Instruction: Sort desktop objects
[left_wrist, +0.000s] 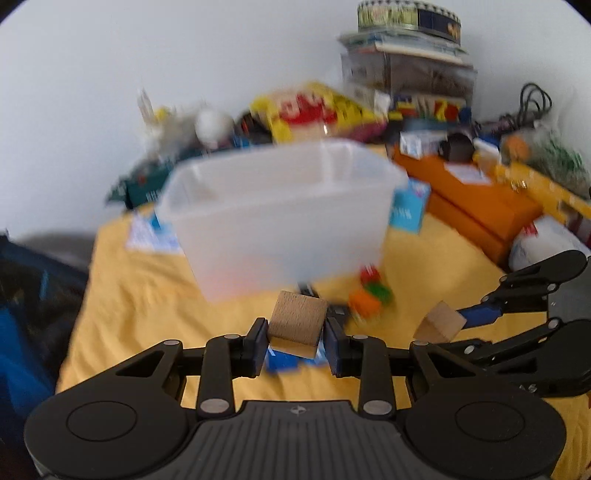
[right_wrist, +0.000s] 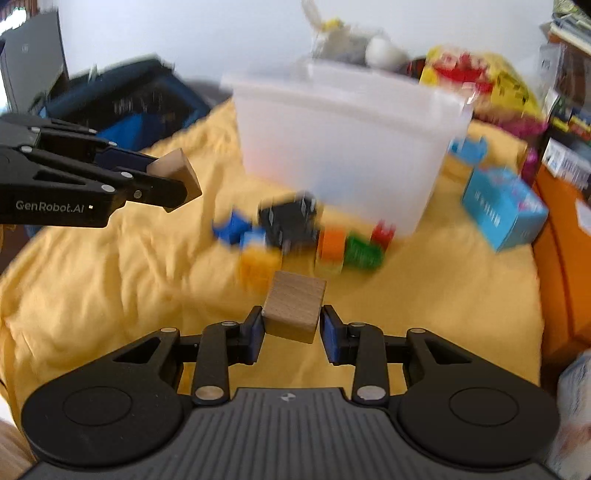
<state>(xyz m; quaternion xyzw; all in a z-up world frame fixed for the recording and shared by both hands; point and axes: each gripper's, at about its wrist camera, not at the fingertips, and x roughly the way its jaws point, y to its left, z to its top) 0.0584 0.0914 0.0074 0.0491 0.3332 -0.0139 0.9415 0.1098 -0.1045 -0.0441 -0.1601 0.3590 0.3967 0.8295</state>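
- Your left gripper (left_wrist: 295, 338) sits nearest the left wrist camera, pinching a wooden cube (left_wrist: 297, 320) between its blue pads, lifted off the yellow cloth (left_wrist: 147, 314).
- Your right gripper (right_wrist: 291, 328) holds a second wooden cube (right_wrist: 294, 311) the same way; left pad touches it, right pad looks just at its edge.
- Each gripper shows in the other's view with its cube: right one at the right side of the left view (left_wrist: 441, 323), left one at the left side of the right view (right_wrist: 175, 179).
- Translucent plastic bin (right_wrist: 340, 147) stands on the cloth ahead of both grippers, blurred.
- Loose toy blocks lie on the cloth just in front of the bin: blue (right_wrist: 231, 227), yellow (right_wrist: 258, 269), orange (right_wrist: 330, 245), green (right_wrist: 364, 251), red (right_wrist: 382, 232), plus a black object (right_wrist: 288, 221), too blurred to name.
- Light blue carton (right_wrist: 504, 208) lies right of the bin; orange boxes (left_wrist: 476, 206) and blurred clutter beyond.
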